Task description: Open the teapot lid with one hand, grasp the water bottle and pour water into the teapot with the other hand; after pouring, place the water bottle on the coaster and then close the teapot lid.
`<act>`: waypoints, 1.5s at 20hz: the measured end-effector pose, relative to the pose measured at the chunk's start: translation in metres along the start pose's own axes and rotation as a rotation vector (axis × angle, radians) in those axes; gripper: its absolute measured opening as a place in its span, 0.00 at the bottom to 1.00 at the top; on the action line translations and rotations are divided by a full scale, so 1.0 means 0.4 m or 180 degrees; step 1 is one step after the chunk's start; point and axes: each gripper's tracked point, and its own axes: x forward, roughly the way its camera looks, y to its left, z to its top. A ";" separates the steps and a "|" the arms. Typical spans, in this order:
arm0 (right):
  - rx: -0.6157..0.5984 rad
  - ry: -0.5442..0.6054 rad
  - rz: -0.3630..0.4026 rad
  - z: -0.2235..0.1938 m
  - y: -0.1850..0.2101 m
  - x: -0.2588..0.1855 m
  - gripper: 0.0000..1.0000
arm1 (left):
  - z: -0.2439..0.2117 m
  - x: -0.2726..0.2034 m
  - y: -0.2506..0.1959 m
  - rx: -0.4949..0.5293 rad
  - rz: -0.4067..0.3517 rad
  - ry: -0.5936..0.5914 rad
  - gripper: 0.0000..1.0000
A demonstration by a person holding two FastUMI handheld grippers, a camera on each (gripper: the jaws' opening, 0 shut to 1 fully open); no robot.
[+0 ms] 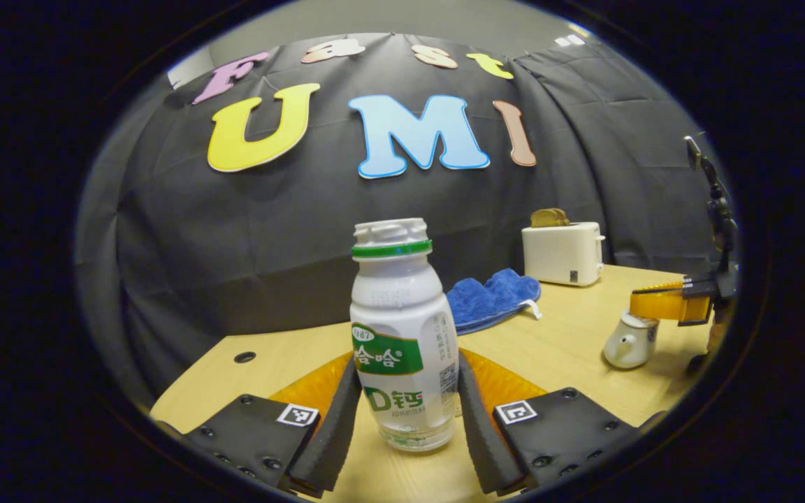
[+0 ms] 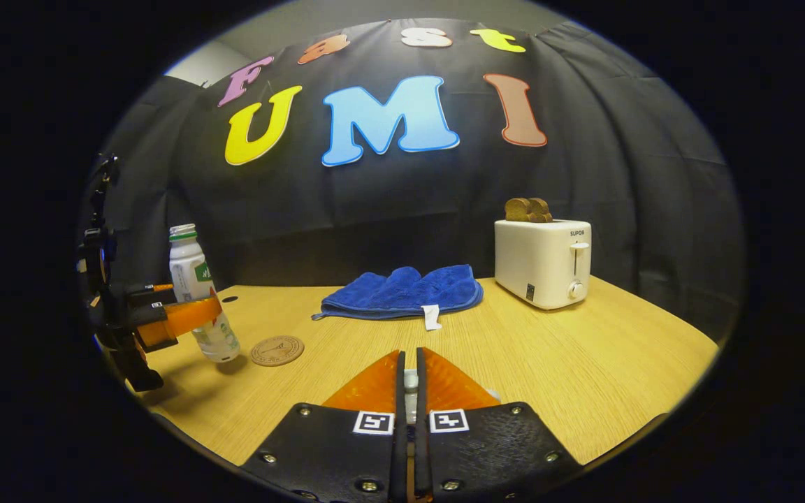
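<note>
The left gripper view sits low over the wooden table (image 1: pixel 570 349), close behind the water bottle (image 1: pixel 402 342), facing the booth wall. The right gripper view looks the same way from farther right. Both share the toaster (image 2: pixel 544 262), blue cloth (image 2: pixel 402 293) and bottle

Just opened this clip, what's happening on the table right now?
The left gripper is around the water bottle, which stands uncapped on the table near the coaster; whether both fingers press on it is unclear. The right gripper is nearly shut on something small and pale, and the left gripper view places it over the teapot, so it is probably at the lid.
</note>
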 end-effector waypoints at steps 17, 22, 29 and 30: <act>0.0204 -0.0383 -0.0059 0.064 -0.020 -0.054 0.61 | 0.000 0.163 -0.018 -0.0293 -0.0099 0.0051 0.72; 0.0277 -0.0430 -0.0031 0.078 -0.018 -0.064 0.61 | -0.016 0.194 -0.038 -0.0293 -0.0109 0.0054 0.78; 0.0313 -0.0431 -0.0024 0.078 -0.019 -0.066 0.61 | -0.023 0.212 -0.053 -0.0358 -0.0122 0.0058 0.81; 0.0314 -0.0433 -0.0035 0.079 -0.022 -0.067 0.61 | -0.030 0.211 -0.056 -0.0352 -0.0128 0.0077 0.72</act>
